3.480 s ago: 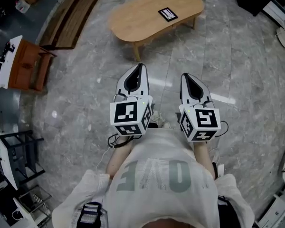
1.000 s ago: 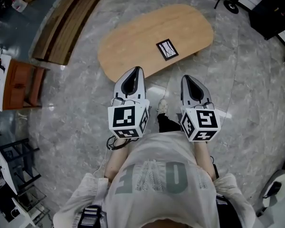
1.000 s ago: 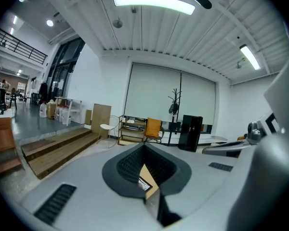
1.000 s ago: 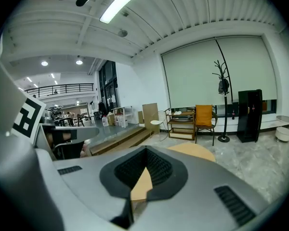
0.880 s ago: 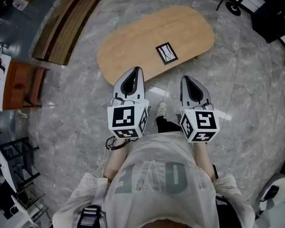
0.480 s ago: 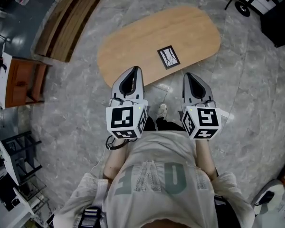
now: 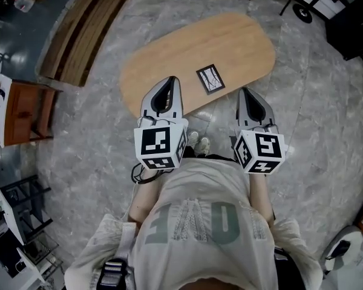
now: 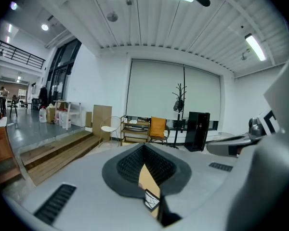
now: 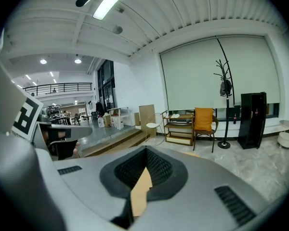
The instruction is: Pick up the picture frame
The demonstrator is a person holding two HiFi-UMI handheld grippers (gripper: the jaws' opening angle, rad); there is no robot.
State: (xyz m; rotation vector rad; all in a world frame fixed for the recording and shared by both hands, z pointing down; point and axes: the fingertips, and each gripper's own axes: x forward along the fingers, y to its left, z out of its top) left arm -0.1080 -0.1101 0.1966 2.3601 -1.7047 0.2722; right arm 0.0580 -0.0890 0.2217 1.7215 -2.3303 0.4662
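A small black picture frame (image 7: 210, 78) with a pale picture lies flat on the oval wooden table (image 7: 169, 59), near its front edge. My left gripper (image 7: 169, 83) is shut and holds nothing; its tip hangs over the table's near edge, left of the frame. My right gripper (image 7: 245, 93) is also shut and holds nothing, just short of the table's edge and to the frame's right. In the left gripper view the frame (image 8: 151, 200) shows through the slit under the closed jaws (image 8: 144, 146). The right gripper view shows only table wood (image 9: 140, 194) below its closed jaws (image 9: 145, 151).
The low table stands on a grey marble floor (image 7: 91, 150). Wooden steps (image 7: 78, 29) run at the upper left, a brown cabinet (image 7: 21, 104) stands at the left, and a black rack (image 7: 21, 204) at the lower left. A black cabinet (image 7: 354, 17) is at the upper right.
Both grippers have moved forward toward the table. The table and the frame now lie closer below them, and the left gripper's tip overlaps the table's edge. Jaws stayed shut.
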